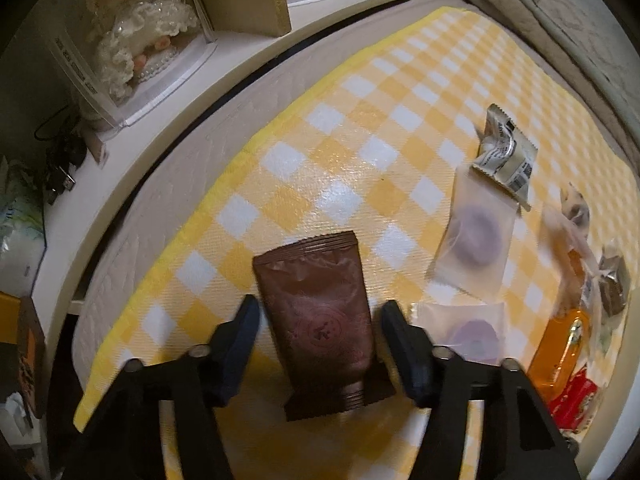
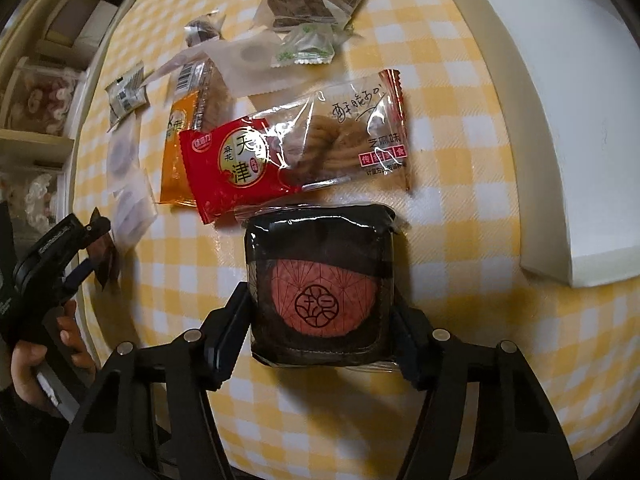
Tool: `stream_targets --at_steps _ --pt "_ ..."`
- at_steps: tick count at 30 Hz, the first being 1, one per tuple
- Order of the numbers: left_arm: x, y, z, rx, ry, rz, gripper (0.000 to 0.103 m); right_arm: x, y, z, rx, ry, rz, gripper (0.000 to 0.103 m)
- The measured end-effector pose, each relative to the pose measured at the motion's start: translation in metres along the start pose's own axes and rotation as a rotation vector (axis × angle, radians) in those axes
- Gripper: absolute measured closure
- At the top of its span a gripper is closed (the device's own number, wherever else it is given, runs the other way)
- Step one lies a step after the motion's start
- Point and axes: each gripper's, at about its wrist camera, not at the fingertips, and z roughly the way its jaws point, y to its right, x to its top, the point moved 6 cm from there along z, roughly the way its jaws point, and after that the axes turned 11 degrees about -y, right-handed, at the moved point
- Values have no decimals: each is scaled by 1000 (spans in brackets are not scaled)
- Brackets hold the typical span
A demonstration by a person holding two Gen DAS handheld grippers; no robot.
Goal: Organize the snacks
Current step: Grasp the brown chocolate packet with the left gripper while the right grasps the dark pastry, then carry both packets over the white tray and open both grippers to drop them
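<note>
Straddling the brown sachet [image 1: 320, 320] at lower centre, the left gripper [image 1: 320, 316] stands half open, pads not quite touching. The right gripper [image 2: 320, 312] seems to press the dark wrapped cake [image 2: 320, 288], probably for sorting both on the checked cloth [image 1: 360, 128].

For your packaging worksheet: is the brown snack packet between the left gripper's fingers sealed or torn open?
Sealed, as far as visible: the brown packet lies flat on the checked cloth, both crimped ends intact.
</note>
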Motion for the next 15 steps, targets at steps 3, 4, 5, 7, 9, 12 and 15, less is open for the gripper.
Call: stream_targets --at_steps 3,4,5,7,9,12,15 --pt "1 0 -6 11 2 15 61 -2 -4 -7 16 8 -37 39" --pt "0 0 -10 16 12 26 62 -3 -7 -11 20 16 -55 39" --pt "0 2 -16 4 28 35 62 -4 -11 -15 21 30 -80 39" --pt "-2 5 -29 -10 47 45 62 -4 -20 -27 13 77 -144 39" --pt "-6 12 -50 -35 92 72 62 -5 -28 -44 6 135 -203 39" --pt "-17 25 -81 -73 165 131 62 -6 -33 -65 -4 207 -250 39" --pt "-34 42 -110 -117 217 182 62 -3 -32 -85 -18 277 -268 39"
